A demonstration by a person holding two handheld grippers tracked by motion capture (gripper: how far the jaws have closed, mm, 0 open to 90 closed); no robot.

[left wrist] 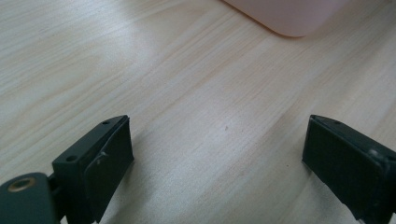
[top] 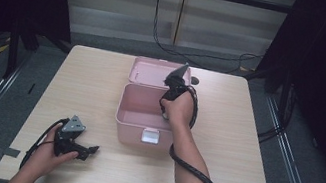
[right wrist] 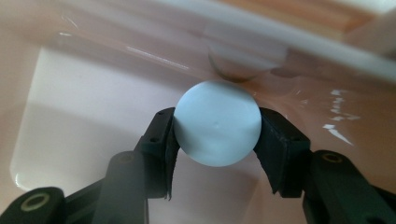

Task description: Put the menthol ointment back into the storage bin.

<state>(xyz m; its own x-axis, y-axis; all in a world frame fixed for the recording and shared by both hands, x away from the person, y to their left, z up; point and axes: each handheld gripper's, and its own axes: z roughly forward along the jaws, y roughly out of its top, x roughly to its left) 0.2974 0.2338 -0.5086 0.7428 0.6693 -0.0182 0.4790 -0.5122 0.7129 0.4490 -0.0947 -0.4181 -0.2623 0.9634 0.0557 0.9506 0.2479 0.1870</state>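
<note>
A pink box point(top: 132, 116) with its lid point(top: 154, 72) thrown back stands mid-table. My right gripper point(top: 165, 114) reaches down into the box from above. In the right gripper view a pale blue ball point(right wrist: 217, 122) sits pinched between both pads, with the right gripper point(right wrist: 215, 135) shut on it above the box's pink inner floor point(right wrist: 84, 116). My left gripper point(top: 89, 150) rests on the table at the front left, held by a hand. The left gripper point(left wrist: 217, 154) stands open with bare wood between its jaws, and a corner of the pink box point(left wrist: 289, 16) lies ahead.
The wooden table point(top: 86, 83) has bare room to the left and right of the box. A thick black cable point(top: 201, 177) trails from the right gripper along the forearm. Black curtains and frame posts flank the table, and cables lie on the floor behind.
</note>
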